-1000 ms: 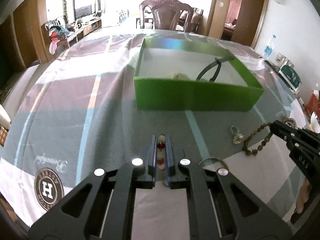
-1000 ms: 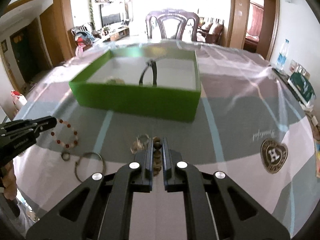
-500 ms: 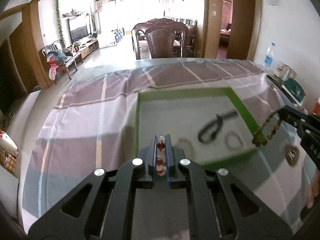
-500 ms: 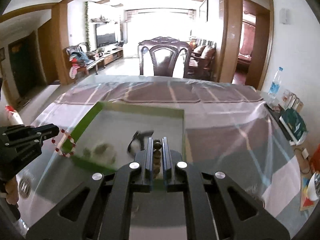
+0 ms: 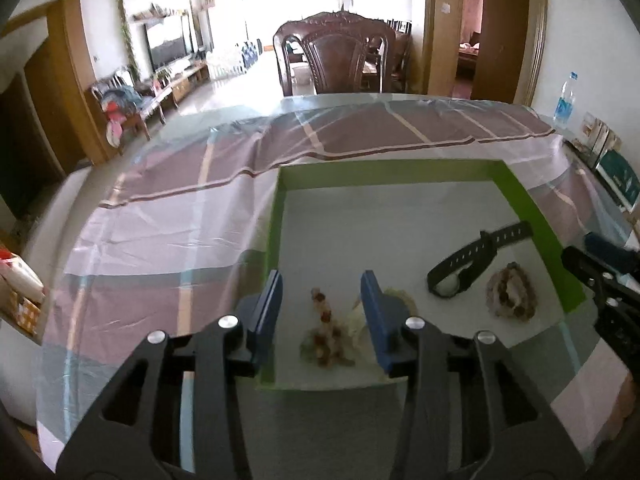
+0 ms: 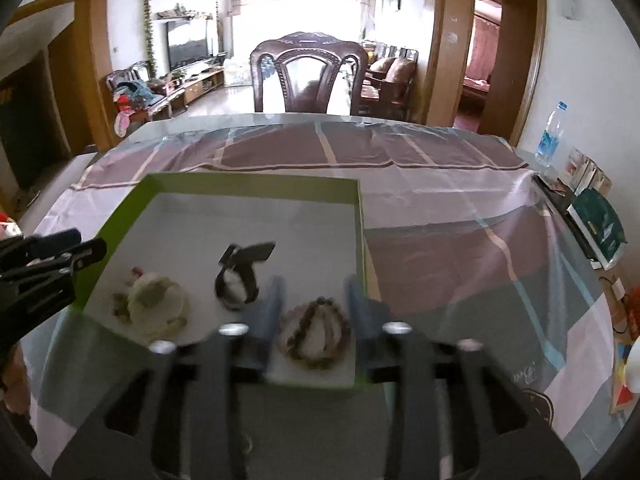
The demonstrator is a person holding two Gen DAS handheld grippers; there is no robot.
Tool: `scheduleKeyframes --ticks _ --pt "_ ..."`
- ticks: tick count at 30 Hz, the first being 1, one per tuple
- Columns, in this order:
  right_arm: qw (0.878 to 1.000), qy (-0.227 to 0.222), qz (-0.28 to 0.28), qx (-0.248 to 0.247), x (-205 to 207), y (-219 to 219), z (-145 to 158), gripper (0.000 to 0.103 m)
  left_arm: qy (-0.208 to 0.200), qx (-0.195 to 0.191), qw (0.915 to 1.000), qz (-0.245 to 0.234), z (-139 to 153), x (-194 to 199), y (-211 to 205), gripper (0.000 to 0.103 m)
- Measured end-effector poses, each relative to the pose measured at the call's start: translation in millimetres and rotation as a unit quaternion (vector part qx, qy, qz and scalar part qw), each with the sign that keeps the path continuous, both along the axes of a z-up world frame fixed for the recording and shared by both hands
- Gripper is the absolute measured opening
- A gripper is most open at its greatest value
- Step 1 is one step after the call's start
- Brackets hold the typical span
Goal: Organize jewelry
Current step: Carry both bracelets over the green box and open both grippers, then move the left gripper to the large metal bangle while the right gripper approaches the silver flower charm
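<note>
A green box (image 5: 516, 188) (image 6: 248, 184) with a white floor sits on the plaid tablecloth. My left gripper (image 5: 322, 308) hovers over its near left corner, jaws opening; the red-and-white bead bracelet (image 5: 325, 330) lies loose on the box floor below, free of the pads. My right gripper (image 6: 314, 306) hovers over the near right corner, jaws opening too; the brown bead bracelet (image 6: 316, 332) lies on the floor under it, untouched. A black watch (image 5: 472, 264) (image 6: 240, 276) and a pale bangle (image 6: 158, 304) also lie inside.
A dark wooden chair (image 6: 310, 76) stands behind the table. A water bottle (image 6: 551, 134), books and a green-covered booklet (image 6: 600, 224) line the right table edge. The cloth (image 5: 168, 216) left of the box is bare.
Both grippers moved forward over the box and opened. The red-and-white bracelet and the brown bracelet dropped from their jaws onto the box floor.
</note>
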State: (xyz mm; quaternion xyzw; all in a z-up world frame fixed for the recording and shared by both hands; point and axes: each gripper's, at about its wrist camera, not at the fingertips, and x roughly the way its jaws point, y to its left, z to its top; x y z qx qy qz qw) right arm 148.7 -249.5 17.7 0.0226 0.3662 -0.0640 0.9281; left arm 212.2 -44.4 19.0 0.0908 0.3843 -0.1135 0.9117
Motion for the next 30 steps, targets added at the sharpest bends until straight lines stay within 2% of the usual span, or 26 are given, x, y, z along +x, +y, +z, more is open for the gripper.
scheduleKeyframes --ticks 2,4,7,11,15,17,19,20,23,30 --pt "1.0 -0.002 0.02 0.021 -22.5 1.6 2.0 0.044 0.005 0.003 1.0 0.001 -1.2 -15.3 6.7 0.042" --pt "0.998 0.006 0.044 0.042 -41.2 3.8 -1.0 0.044 0.011 0.008 0.9999 0.002 -8.0 -38.0 15.1 0.051" --pt "0.995 0.038 0.072 0.055 -61.9 11.3 -21.2 0.044 0.019 0.021 0.9996 0.002 -24.8 -74.4 24.5 0.058" --pt "0.99 0.087 0.1 0.045 -66.3 33.8 -53.0 0.044 0.047 0.01 0.9988 -0.01 -48.7 -111.3 31.5 0.058" --pt "0.986 0.109 0.119 0.037 -65.5 55.2 -71.7 0.044 0.053 0.012 0.9982 -0.025 -58.4 -139.7 28.8 0.067" --pt "0.985 0.117 0.12 0.035 -64.6 61.0 -77.8 0.044 0.051 0.013 0.998 -0.033 -60.1 -151.5 26.6 0.068" --pt "0.985 0.122 0.114 0.033 -63.6 63.3 -81.8 0.035 0.049 0.015 0.998 -0.036 -61.4 -156.7 23.7 0.068" --pt "0.985 0.127 0.112 0.033 -63.5 64.0 -83.6 0.024 0.049 0.016 0.9979 -0.039 -62.3 -160.8 22.0 0.068" --pt "0.984 0.134 0.113 0.04 -68.2 61.6 -85.3 0.016 0.051 0.014 0.9977 -0.043 -63.2 -164.6 17.6 0.069" --pt "0.986 0.133 0.09 0.042 -92.2 40.9 -85.5 0.014 0.059 0.016 0.9969 -0.049 -69.4 -167.8 10.4 0.071"
